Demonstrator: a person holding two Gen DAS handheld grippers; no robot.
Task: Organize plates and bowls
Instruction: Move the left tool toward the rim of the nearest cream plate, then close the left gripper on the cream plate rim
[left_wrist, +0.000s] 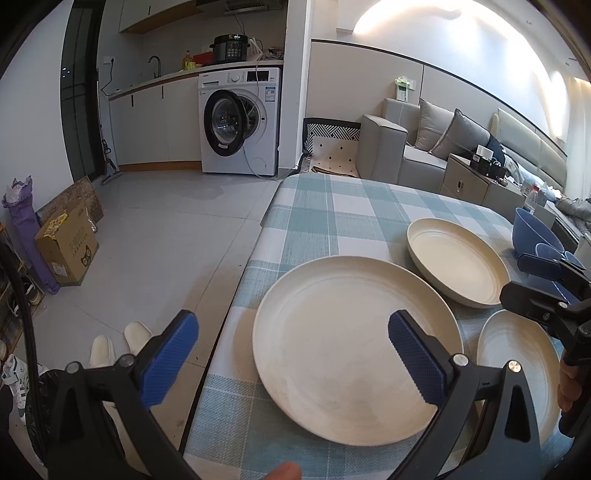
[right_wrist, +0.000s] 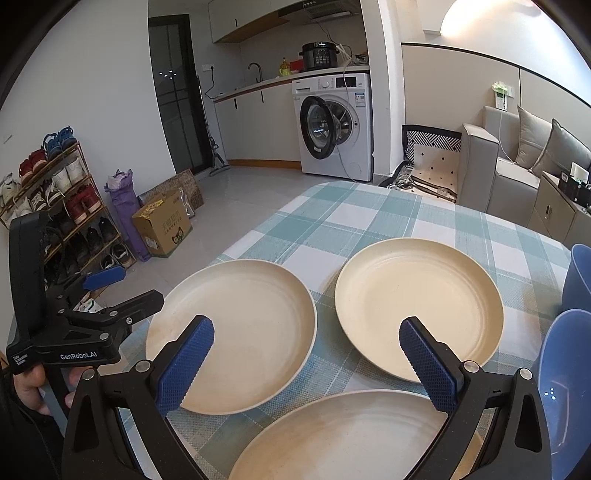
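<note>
— Plates on the checked table (right_wrist: 369, 218), three of them, cream: left plate (right_wrist: 236, 332), far plate (right_wrist: 421, 306), near plate (right_wrist: 343, 435). All lie flat and apart, none stacked.

— And the grippers?

— Left gripper (left_wrist: 291, 365) hangs over the table's left edge, jaws spread wide, holding nothing; one blue pad (left_wrist: 417, 358) sits above the left plate (left_wrist: 351, 343), the other is out over the floor. Right gripper (right_wrist: 306, 358) is likewise wide open and empty, poised above the near plate, between the other two.

— Bowls?

— Blue bowls (right_wrist: 569, 365) at the table's right edge, just beside the far plate; how many, I can't tell. A hand (right_wrist: 29, 384) grips the left tool's handle. Washer (right_wrist: 332, 125) stands behind, door ajar.
</note>
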